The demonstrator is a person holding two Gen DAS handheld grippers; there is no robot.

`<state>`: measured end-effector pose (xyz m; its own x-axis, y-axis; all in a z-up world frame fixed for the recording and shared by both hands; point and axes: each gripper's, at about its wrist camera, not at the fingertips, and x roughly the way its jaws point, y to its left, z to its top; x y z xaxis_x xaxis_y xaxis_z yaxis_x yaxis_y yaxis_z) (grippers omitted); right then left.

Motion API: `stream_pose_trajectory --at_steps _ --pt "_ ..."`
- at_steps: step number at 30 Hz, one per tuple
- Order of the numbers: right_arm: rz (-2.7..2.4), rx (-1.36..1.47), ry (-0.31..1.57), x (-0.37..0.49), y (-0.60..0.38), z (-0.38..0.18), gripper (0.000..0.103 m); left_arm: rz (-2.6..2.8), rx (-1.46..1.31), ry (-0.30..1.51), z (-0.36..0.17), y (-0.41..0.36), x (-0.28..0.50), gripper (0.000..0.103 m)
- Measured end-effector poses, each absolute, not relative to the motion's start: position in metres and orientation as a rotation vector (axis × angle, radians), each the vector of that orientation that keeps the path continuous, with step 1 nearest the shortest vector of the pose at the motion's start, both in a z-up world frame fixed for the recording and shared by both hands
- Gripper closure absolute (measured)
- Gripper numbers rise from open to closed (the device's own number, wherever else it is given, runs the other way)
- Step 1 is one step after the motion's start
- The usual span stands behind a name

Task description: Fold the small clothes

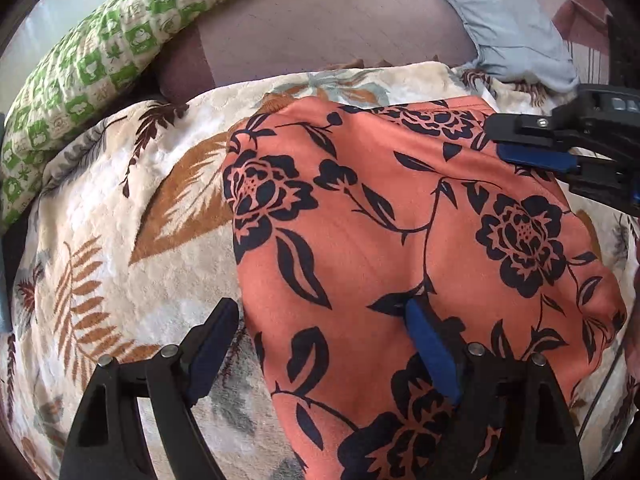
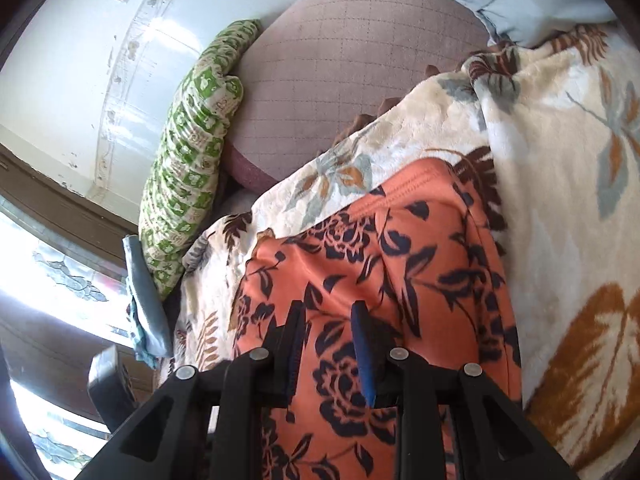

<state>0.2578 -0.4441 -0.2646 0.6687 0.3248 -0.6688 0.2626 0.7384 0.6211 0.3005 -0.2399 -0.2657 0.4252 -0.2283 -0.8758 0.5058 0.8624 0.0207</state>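
An orange garment with dark blue flowers (image 1: 380, 208) lies spread flat on a cream blanket with brown leaves (image 1: 132, 200). My left gripper (image 1: 320, 306) hovers open and wide over the garment's near left edge, with one finger above the blanket and the other above the cloth, and nothing is pinched. My right gripper (image 1: 500, 140) reaches in from the right at the garment's far right corner. In the right wrist view the right gripper (image 2: 328, 308) stands over the orange garment (image 2: 400, 264) with a narrow gap between its blue pads. I see no cloth caught in that gap.
A green-and-white patterned pillow (image 1: 100, 52) lies at the far left beside a mauve quilted cushion (image 1: 320, 20). Light blue cloth (image 1: 508, 20) is heaped at the far right. A pale wall (image 2: 80, 60) and a bright window (image 2: 48, 272) are on the left.
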Motion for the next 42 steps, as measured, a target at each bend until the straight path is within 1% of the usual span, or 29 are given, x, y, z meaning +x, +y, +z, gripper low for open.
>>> stream_pose_trajectory --at_steps 2,4,6,7,8,11,16,17,18,19,22,26,33,37,38,40,42 --pt "-0.024 0.745 0.900 0.272 -0.454 -0.283 0.077 -0.479 0.246 1.081 -0.268 -0.232 0.304 0.015" --pt "-0.022 0.844 0.880 0.267 -0.469 -0.295 0.081 -0.480 0.205 1.116 -0.266 -0.224 0.306 0.013" --pt "-0.049 0.866 0.873 0.257 -0.474 -0.287 0.081 -0.486 0.196 1.112 -0.260 -0.216 0.298 0.014" --pt "-0.051 0.839 0.865 0.251 -0.472 -0.279 0.077 -0.488 0.198 1.097 -0.256 -0.211 0.292 0.014" --pt "-0.052 0.806 0.859 0.247 -0.465 -0.271 0.076 -0.488 0.195 1.080 -0.252 -0.205 0.285 0.014" --pt "0.015 0.816 0.857 0.217 -0.453 -0.257 0.076 -0.500 0.146 1.060 -0.244 -0.187 0.263 0.014" --pt "0.016 0.835 0.932 0.167 -0.431 -0.265 0.076 -0.480 0.172 1.100 -0.261 -0.177 0.240 0.013" --pt "-0.005 0.812 0.970 0.158 -0.423 -0.273 0.075 -0.478 0.201 1.099 -0.267 -0.180 0.237 0.012" --pt "-0.023 0.778 1.007 0.150 -0.417 -0.281 0.077 -0.471 0.231 1.107 -0.272 -0.182 0.236 0.009" --pt "-0.028 0.746 1.015 0.144 -0.410 -0.287 0.077 -0.457 0.233 1.121 -0.276 -0.183 0.236 0.008" --pt "-0.051 0.678 0.992 0.130 -0.399 -0.281 0.077 -0.442 0.202 1.137 -0.262 -0.182 0.229 0.008" --pt "-0.031 0.705 0.883 0.101 -0.393 -0.260 0.075 -0.412 0.246 1.008 -0.224 -0.171 0.199 0.009" --pt "-0.043 0.610 0.629 0.061 -0.363 -0.208 0.075 -0.309 0.258 0.767 -0.149 -0.141 0.151 0.009" --pt "-0.056 0.519 0.547 0.041 -0.337 -0.185 0.064 -0.260 0.259 0.660 -0.114 -0.124 0.131 0.008" --pt "-0.052 0.508 0.528 0.033 -0.331 -0.179 0.054 -0.248 0.260 0.635 -0.106 -0.121 0.126 0.008" --pt "-0.057 0.495 0.476 0.015 -0.325 -0.167 0.038 -0.218 0.271 0.589 -0.092 -0.115 0.114 0.006" --pt "-0.048 0.509 0.425 -0.003 -0.324 -0.157 0.038 -0.218 0.271 0.553 -0.083 -0.111 0.105 0.005"
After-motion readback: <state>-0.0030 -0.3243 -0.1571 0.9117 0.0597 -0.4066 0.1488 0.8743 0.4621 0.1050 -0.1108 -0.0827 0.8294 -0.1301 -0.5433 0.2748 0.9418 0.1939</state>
